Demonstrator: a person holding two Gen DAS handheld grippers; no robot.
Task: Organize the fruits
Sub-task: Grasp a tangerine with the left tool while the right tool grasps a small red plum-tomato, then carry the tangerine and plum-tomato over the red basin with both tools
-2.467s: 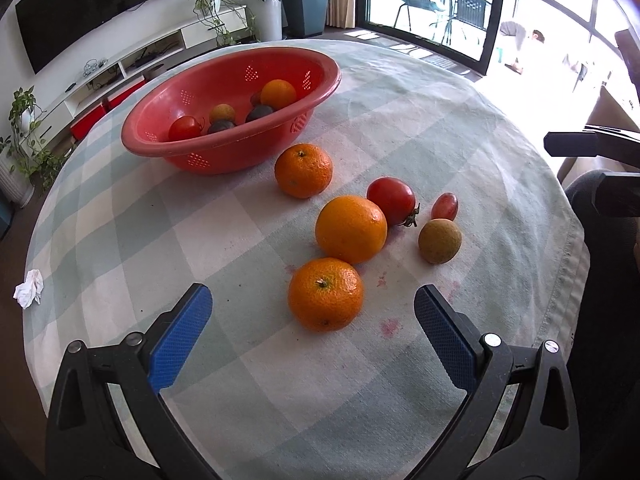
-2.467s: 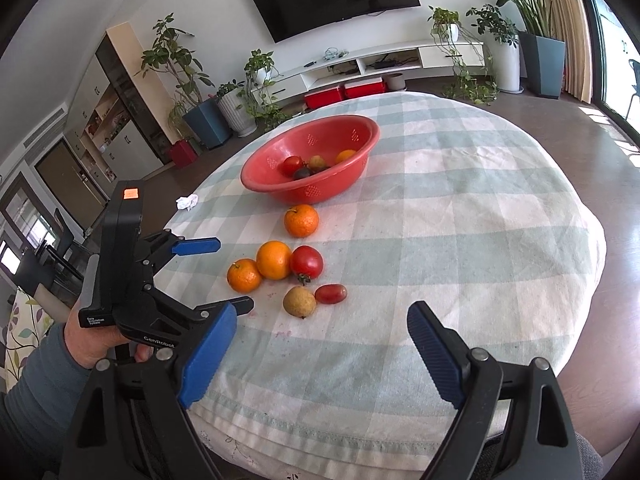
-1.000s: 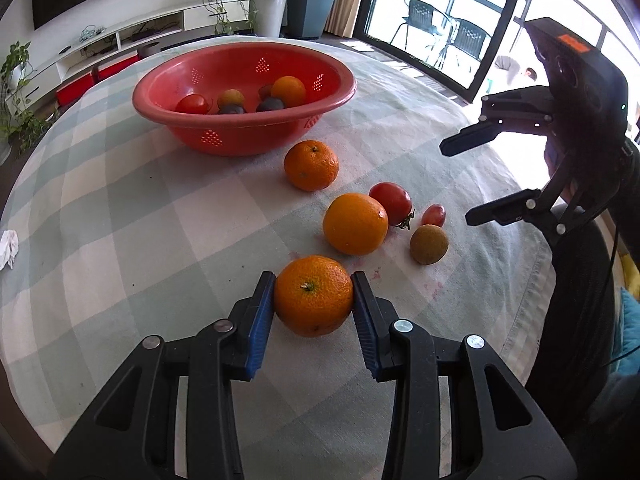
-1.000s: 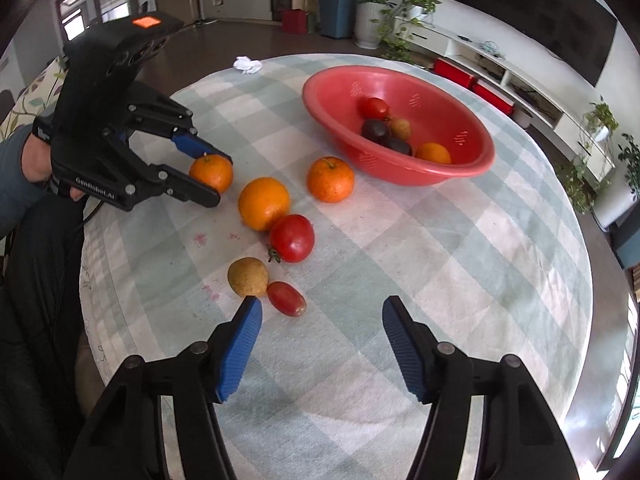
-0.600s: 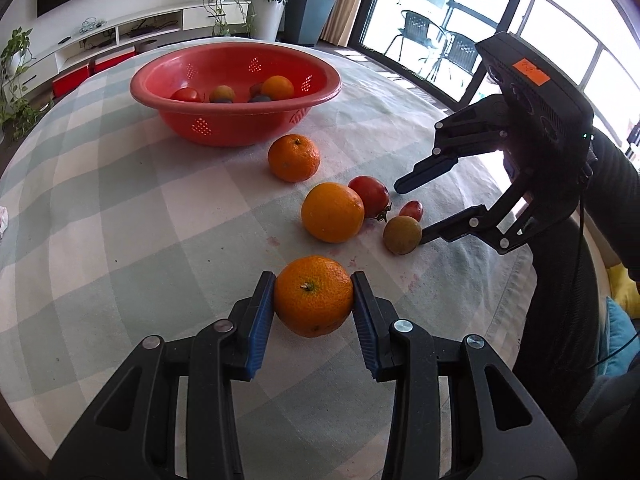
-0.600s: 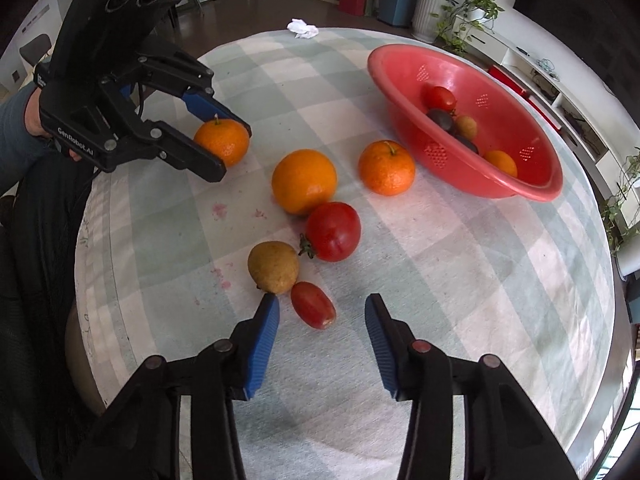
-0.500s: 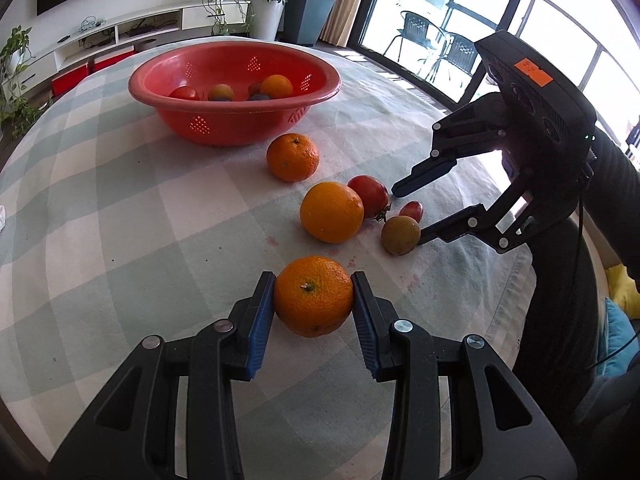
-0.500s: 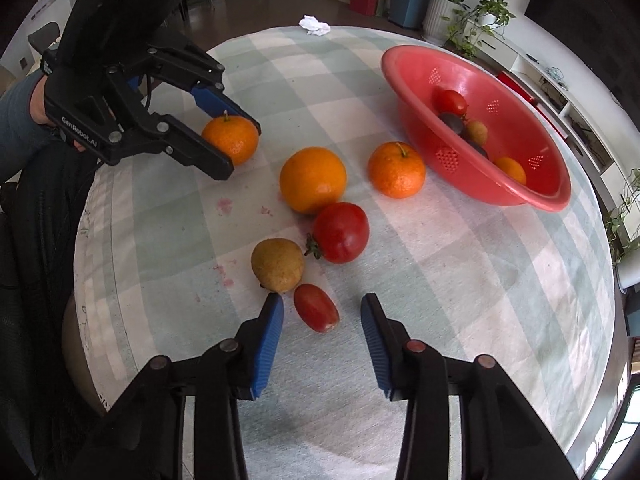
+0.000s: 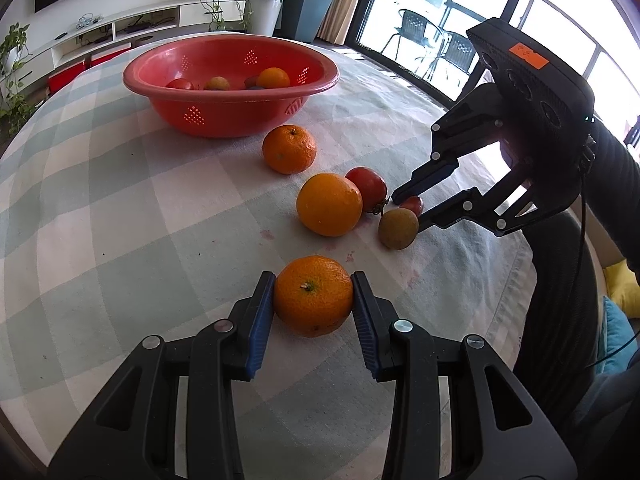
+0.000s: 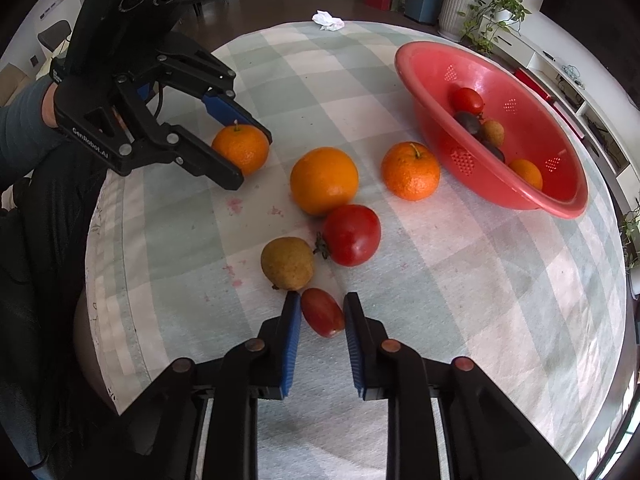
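My left gripper (image 9: 313, 307) is angled down near the table's edge, pads clamped on both sides of a mandarin (image 9: 313, 301). My right gripper (image 10: 322, 314) is pitched steeply down, jaws just closed in, pads against a small red tomato (image 10: 322, 317). Grey sleeve (image 10: 20, 120) shows behind my left gripper.

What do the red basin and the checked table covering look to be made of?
Red basin: likely moulded plastic, smooth and slightly glossy, with triangular clusters of drain holes in its wall. Checked green-and-white table covering: woven cloth, matte, slightly fuzzy, draping over the table edge and carrying pinkish stains.
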